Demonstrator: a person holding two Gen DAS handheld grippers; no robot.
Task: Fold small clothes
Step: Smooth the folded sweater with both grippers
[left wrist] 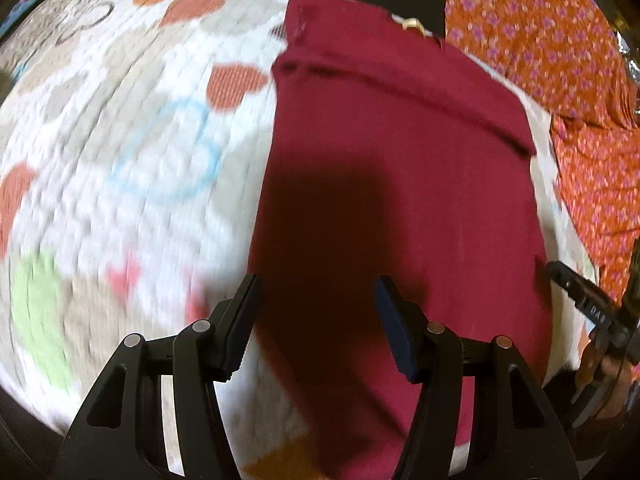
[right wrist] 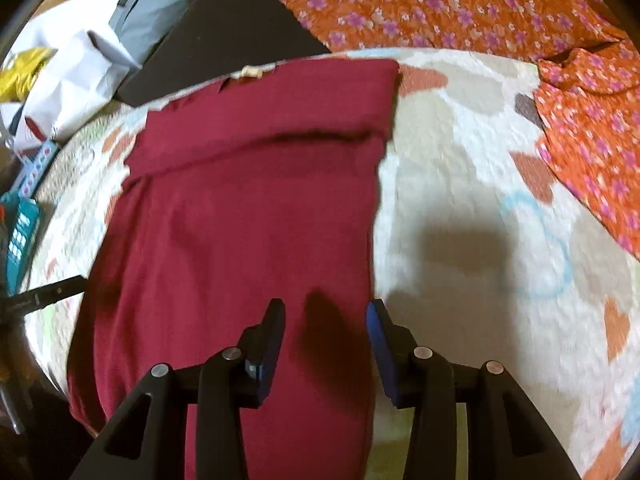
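Note:
A dark red garment [left wrist: 400,184] lies flat on a quilt with heart prints [left wrist: 120,128], its far end folded back into a band. My left gripper [left wrist: 316,292] hangs open above the garment's left edge with nothing between its fingers. In the right wrist view the same red garment [right wrist: 248,216] runs down the middle-left, and my right gripper [right wrist: 326,312] hovers open over its right edge, also holding nothing. The right gripper's tip shows at the garment's right side in the left wrist view [left wrist: 580,300]. Both views are blurred by motion.
An orange cloth with pink flowers [right wrist: 440,4] lies along the far and right side of the quilt [right wrist: 480,208]. A dark board [right wrist: 224,36], a white bag [right wrist: 68,84] and a grey parcel [right wrist: 160,4] sit beyond the far left edge. A teal box [right wrist: 20,232] stands at the left.

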